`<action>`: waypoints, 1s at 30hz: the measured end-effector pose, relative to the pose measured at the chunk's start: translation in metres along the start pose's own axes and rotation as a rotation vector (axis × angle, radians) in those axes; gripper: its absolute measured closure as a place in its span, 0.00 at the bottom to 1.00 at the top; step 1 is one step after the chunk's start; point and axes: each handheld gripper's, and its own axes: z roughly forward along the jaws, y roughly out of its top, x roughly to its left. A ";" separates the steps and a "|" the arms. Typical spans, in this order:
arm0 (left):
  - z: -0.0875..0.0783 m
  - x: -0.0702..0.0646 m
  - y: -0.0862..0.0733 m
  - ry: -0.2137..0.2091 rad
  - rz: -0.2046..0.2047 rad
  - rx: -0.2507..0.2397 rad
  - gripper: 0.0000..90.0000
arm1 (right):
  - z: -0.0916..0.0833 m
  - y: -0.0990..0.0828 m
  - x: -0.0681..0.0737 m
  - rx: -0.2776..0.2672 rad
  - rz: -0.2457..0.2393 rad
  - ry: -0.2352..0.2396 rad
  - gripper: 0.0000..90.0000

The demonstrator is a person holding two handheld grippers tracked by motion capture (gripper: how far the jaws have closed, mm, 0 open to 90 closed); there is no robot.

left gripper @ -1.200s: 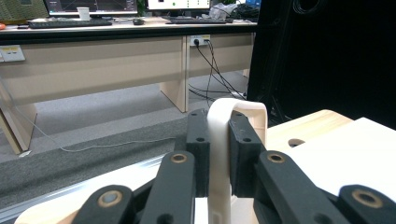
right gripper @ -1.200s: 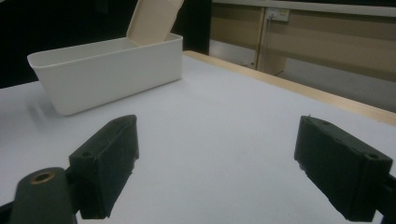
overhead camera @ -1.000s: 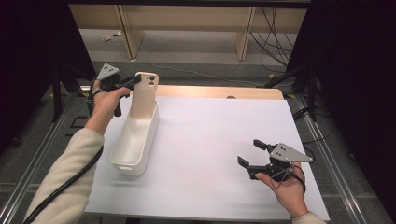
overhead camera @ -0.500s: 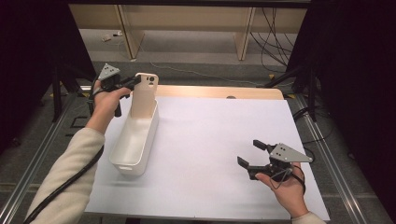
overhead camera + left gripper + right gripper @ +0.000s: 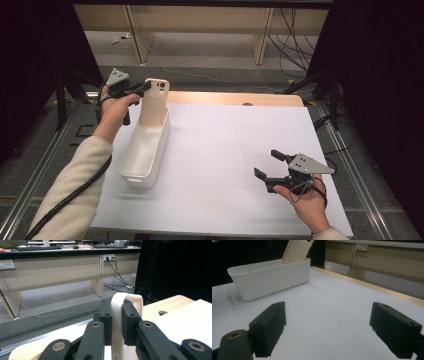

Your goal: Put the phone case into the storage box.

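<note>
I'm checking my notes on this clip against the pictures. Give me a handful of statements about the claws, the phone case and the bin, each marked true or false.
1. The left claw is clamped on the phone case. True.
2. The phone case lies flat on the white sheet. False: it stands nearly upright, its lower end inside the white bin, at the bin's far end.
3. The right claw is open with nothing between its pads. True.
4. The right claw touches the bin. False: it sits well apart from it, over the white sheet near the person's side.
5. The bin holds several other items. False: nothing else shows inside it.
</note>
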 end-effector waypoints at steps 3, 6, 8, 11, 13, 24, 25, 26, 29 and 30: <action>0.001 0.001 -0.001 0.001 -0.001 0.003 0.90 | 0.000 0.000 0.000 0.001 0.000 -0.001 0.17; 0.002 0.001 -0.001 0.003 -0.005 0.003 0.90 | 0.000 0.000 0.000 0.001 -0.002 -0.005 0.17; 0.002 0.001 -0.002 0.005 -0.005 0.003 0.90 | 0.000 0.000 0.000 0.000 0.001 0.001 0.17; 0.003 0.001 -0.002 0.002 -0.005 0.006 0.90 | 0.000 0.000 0.000 0.000 -0.002 -0.003 0.17; 0.004 0.001 -0.002 0.001 -0.007 0.005 0.90 | 0.000 0.000 0.000 -0.001 0.001 0.002 0.17; 0.007 0.003 -0.005 0.008 -0.014 0.015 0.90 | 0.000 0.000 0.000 -0.007 0.002 0.002 0.17; 0.007 0.003 -0.005 0.008 -0.013 0.016 0.90 | 0.000 0.000 0.000 0.001 -0.003 -0.002 0.17; 0.007 0.003 -0.006 0.011 -0.011 0.018 0.90 | 0.000 0.000 0.000 0.000 -0.003 -0.002 0.17; 0.008 0.003 -0.006 0.010 -0.012 0.021 0.90 | 0.000 0.000 0.000 -0.008 0.002 0.000 0.17; 0.008 0.003 -0.006 0.012 -0.012 0.021 0.90 | 0.000 0.000 0.000 -0.006 -0.003 -0.008 0.17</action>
